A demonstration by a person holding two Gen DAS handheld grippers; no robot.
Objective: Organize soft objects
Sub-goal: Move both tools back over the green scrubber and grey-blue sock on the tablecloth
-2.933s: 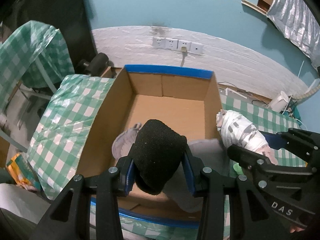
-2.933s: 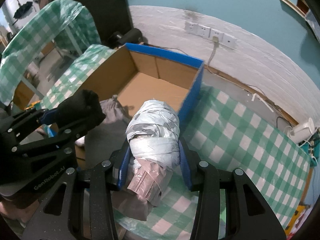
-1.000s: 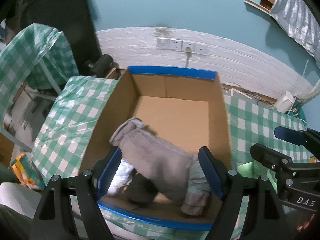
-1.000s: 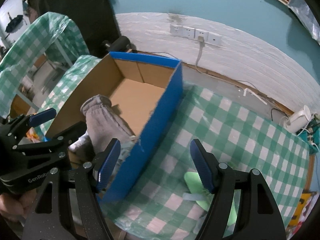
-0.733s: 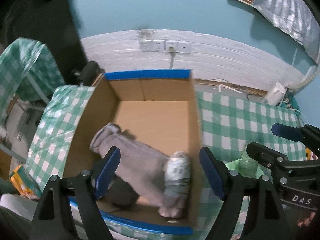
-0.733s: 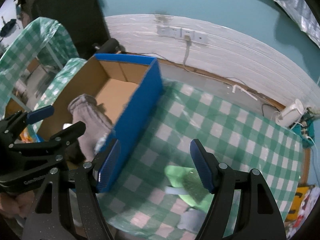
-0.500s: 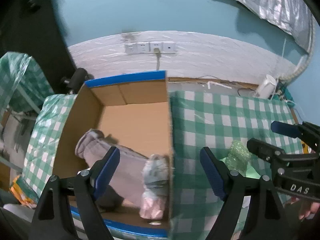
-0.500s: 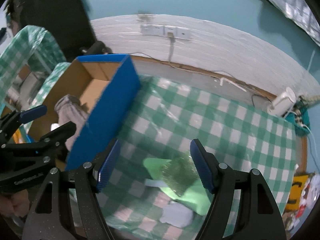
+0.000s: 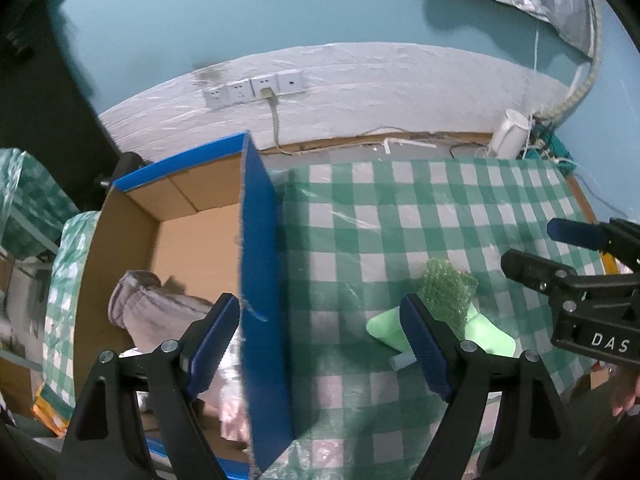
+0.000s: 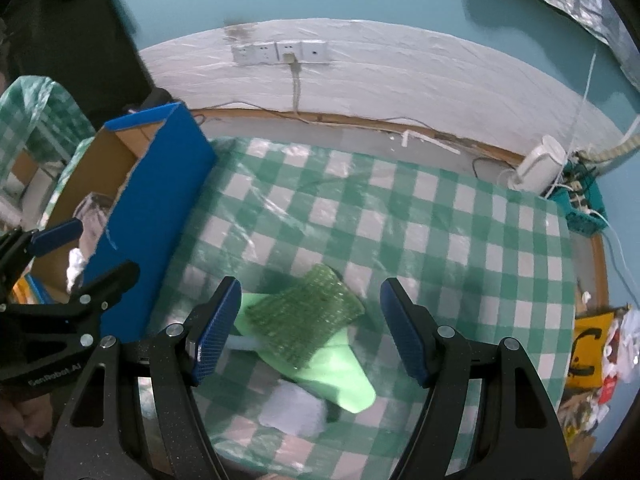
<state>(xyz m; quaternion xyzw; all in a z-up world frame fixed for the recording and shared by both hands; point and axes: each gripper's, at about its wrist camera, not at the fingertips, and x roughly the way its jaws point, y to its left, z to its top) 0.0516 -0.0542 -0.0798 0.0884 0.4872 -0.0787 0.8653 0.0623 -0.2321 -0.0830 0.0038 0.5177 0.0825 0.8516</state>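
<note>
Left gripper: jaws spread wide, empty, straddling the blue side wall of the cardboard box.
Right gripper: jaws released, empty, above the bench.
Green mesh pad: on a light green sheet on the checked cloth, between and below the right jaws.
Grey garment: inside the box, beside a silver bundle.

Cardboard box matt; tablecloth glossy plastic; green scourer rough.
</note>
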